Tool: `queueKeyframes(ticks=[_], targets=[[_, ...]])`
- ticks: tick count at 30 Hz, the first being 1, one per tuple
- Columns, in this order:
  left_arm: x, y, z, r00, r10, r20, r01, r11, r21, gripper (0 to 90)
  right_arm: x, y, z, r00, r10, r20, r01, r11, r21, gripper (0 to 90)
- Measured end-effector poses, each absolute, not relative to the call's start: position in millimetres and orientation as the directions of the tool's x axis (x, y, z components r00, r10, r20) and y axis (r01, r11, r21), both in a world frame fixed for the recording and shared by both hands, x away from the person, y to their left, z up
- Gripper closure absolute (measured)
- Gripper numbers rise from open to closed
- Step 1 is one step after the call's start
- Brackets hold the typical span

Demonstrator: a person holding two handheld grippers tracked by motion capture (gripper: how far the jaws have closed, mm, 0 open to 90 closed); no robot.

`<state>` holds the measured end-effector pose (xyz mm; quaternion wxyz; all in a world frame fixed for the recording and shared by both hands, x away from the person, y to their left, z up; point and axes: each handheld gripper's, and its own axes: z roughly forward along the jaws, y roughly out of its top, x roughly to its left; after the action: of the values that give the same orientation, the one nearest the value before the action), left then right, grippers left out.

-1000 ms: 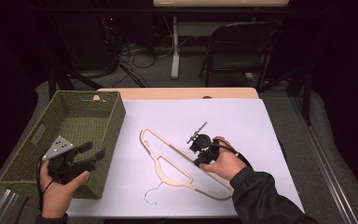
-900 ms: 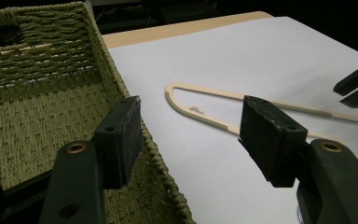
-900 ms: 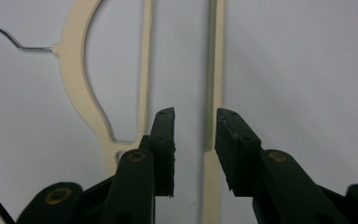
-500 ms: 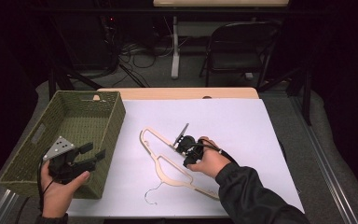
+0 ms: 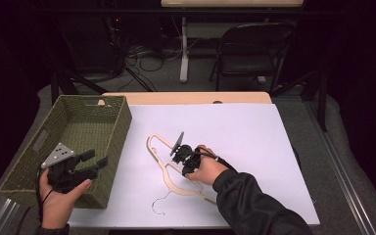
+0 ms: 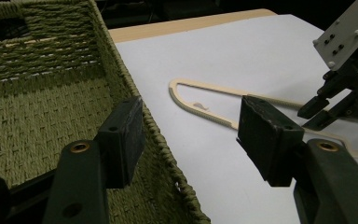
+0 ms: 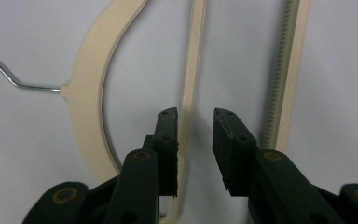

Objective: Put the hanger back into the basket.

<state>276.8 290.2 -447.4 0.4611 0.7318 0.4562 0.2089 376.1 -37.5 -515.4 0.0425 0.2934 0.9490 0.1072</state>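
The right gripper [image 7: 195,149] is straddling a hanger [image 7: 89,93] bar, jaws slightly apart, gripping nothing, probably needing closure next; the left gripper [image 6: 191,140] is idling wide open, empty, at the basket's [image 5: 24,166] 3 o'clock wall.

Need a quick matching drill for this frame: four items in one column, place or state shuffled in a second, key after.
1. basket
2. hanger
3. left tool
4. right tool

A. open, over the basket's near corner
B. flat on the white sheet
C. green woven, left side of table
D. open, straddling a thin hanger bar

Pairs: 1-C, 2-B, 3-A, 4-D
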Motion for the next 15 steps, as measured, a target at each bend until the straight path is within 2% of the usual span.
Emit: queueKeyframes(ticks=[1, 2, 4, 10, 15], targets=[[277.0, 290.1, -447.7, 0.496, 0.861, -0.115, 0.476, -0.158, 0.865, 40.6, 377.1, -36.8, -518.2, -0.826, 0.563, 0.003, 0.546, 0.8, 0.25, 71.9], [277.1, 290.1, -447.9, 0.495, 0.861, -0.115, 0.477, -0.158, 0.865, 40.7, 376.7, -34.8, -516.7, -0.822, 0.566, -0.053, 0.545, 0.811, 0.213, 72.1], [277.2, 290.7, -448.1, 0.492, 0.863, -0.116, 0.48, -0.158, 0.863, 40.8, 378.3, -33.5, -519.8, -0.823, 0.568, -0.01, 0.552, 0.805, 0.218, 72.7], [277.6, 291.6, -448.6, 0.491, 0.862, -0.121, 0.481, -0.152, 0.864, 40.8, 378.7, -30.1, -524.4, -0.825, 0.564, -0.034, 0.549, 0.814, 0.19, 73.3], [277.8, 291.6, -448.8, 0.489, 0.863, -0.124, 0.483, -0.15, 0.863, 40.8, 378.6, -29.6, -525.8, -0.831, 0.556, -0.008, 0.547, 0.82, 0.17, 74.7]])
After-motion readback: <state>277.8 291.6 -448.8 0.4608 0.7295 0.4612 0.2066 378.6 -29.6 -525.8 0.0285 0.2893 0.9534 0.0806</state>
